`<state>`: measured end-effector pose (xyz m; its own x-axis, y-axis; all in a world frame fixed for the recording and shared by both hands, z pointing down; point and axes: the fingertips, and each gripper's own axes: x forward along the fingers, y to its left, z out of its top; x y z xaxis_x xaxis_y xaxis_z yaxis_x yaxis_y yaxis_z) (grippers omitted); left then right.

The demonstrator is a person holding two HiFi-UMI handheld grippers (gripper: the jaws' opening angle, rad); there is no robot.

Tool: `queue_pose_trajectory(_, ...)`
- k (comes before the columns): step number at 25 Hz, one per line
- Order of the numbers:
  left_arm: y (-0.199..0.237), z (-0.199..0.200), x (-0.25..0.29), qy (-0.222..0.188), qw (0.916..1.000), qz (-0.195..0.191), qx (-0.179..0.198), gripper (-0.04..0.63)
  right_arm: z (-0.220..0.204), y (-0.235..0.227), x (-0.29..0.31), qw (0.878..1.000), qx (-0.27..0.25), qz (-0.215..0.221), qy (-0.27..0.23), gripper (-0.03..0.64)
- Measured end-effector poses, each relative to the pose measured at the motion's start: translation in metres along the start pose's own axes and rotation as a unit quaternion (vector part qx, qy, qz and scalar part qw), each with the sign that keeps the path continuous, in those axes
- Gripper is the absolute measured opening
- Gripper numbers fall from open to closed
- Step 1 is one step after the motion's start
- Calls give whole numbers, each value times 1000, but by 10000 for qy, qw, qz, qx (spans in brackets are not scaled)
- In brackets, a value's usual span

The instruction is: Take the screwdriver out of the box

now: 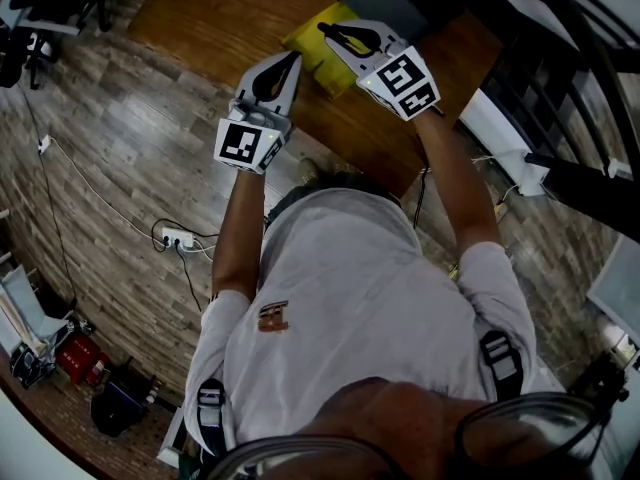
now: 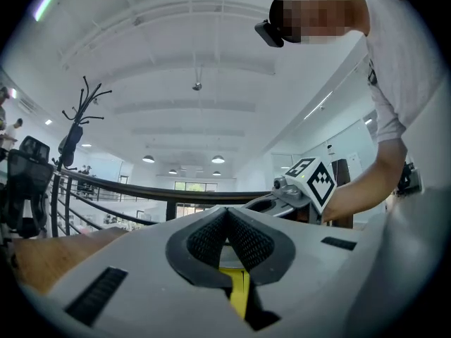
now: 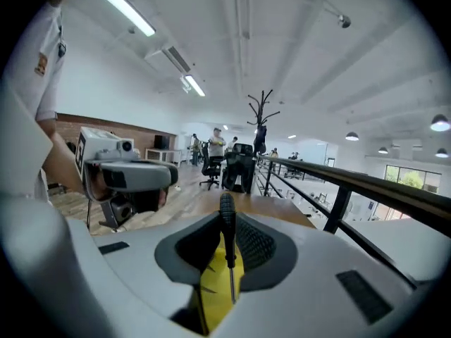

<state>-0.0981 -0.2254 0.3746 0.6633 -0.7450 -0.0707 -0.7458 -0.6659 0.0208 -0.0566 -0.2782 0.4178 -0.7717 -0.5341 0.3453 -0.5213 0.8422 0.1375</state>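
Nearest the person, the left gripper [image 1: 284,70] is clenched, tips together, at the box's [image 1: 312,50] near-left edge on the table [image 1: 220,18]. Beyond it, over the box, the right gripper [image 1: 340,36] clamps the screwdriver [image 3: 227,239] by its handle. The best move is probably a straight, firm lift until the shaft clears the box.

Box [image 1: 310,53] on the table [image 1: 220,28], toward its right end; right gripper [image 1: 330,32] above the box; screwdriver [image 3: 226,239] upright between its fingers [image 3: 257,245], box directly beneath; left gripper [image 1: 294,60] at the box's left edge, just left of the right gripper; railing [image 3: 366,185] along the table's far right side.
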Motion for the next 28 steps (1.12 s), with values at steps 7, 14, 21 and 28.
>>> queue_pose_trajectory(7, -12, 27, 6, -238, 9997, -72, 90, 20, 53, 9, -43, 9918, 362, 12, -1225, 81)
queue_pose_trajectory(14, -27, 47, 6, -387, 9990, -132, 204, 19, 79, 22, -84, 9702, 667, 205, -2321, 81)
queue_pose_trajectory(21, -39, 58, -2, -412, 9985, -212, 292, 19, 84, 35, -104, 9512, 1059, 269, -2885, 81)
queue_pose_trajectory(28, -46, 67, -7, -583, 9974, -323, 279, 18, 88, 45, -114, 9422, 1134, 277, -3141, 81)
